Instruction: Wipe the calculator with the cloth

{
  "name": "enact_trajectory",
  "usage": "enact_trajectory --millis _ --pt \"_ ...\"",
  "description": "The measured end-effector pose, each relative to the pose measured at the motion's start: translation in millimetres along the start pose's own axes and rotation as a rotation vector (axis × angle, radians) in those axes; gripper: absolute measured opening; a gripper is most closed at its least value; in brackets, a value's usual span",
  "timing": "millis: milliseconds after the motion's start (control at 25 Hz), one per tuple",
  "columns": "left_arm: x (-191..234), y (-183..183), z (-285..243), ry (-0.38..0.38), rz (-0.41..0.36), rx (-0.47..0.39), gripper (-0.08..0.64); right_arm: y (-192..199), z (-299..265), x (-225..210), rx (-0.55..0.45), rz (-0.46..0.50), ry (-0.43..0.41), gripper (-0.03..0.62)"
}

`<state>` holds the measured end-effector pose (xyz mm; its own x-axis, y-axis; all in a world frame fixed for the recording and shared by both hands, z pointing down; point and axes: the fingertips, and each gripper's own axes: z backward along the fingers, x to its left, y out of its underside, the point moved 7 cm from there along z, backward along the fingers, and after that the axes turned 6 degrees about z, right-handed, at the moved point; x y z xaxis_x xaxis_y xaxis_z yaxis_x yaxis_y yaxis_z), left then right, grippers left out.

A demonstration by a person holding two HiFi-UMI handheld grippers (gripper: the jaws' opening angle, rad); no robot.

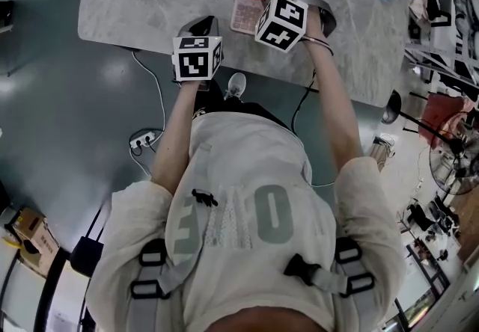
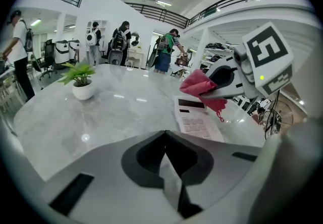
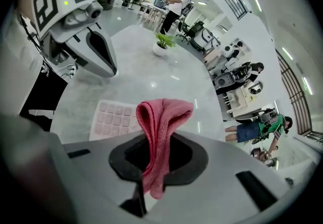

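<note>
**Entry: cloth in the grip, wipe not yet begun**

Status. The right gripper (image 3: 156, 140) is clamped on the red cloth (image 3: 160, 117). The cloth is folded into a loop that stands up past the jaw tips, and 1 tail hangs down between the jaws. The left gripper (image 2: 165, 137) has its jaws pressed together with nothing between them. It sits near the table's front edge, apart from the calculator.

Target. The pink calculator (image 2: 194, 119) lies flat on the grey marble table (image 1: 150, 16), keys up, with its display at the far end. From the left gripper view the cloth hangs at the display end. I cannot tell whether its lowest fringe touches the calculator. A potted plant (image 2: 82, 87) stands well apart to the left and is no obstacle.

Judgement on the step in hand (lowering the cloth to start the wipe):
1. Only a narrow fold sticks out, so tilt the right gripper to lay the side of the fold on the surface, not just the tip.
2. Start at the display and draw toward the near edge in straight passes.
3. The calculator looks light and the marble slick, so it will likely slide. Set the closed left tips on a near corner to pin it.
4. Keep pressure light, since the hard jaw tips could scrape the keys.
</note>
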<state>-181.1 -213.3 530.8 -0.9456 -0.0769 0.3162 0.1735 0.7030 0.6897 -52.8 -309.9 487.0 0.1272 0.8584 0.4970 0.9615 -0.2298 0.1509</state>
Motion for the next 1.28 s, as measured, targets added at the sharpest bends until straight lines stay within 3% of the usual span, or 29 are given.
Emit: enact_trajectory --millis 240,680,1280 --pt "19.3 0.4 6.4 -0.033 0.039 -0.005 0.020 -4.8 -20.0 -1.4 0.033 0.007 -0.010 0.055" --pt "29.6 3.8 9.8 -0.043 0.040 0.005 0.020 -8.9 -33.6 5.7 0.062 -0.007 -0.041 0.055" --pt "35.2 6.3 11.1 -0.045 0.054 0.004 0.020 -22.1 -30.1 42.0 0.065 0.044 -0.088 0.055"
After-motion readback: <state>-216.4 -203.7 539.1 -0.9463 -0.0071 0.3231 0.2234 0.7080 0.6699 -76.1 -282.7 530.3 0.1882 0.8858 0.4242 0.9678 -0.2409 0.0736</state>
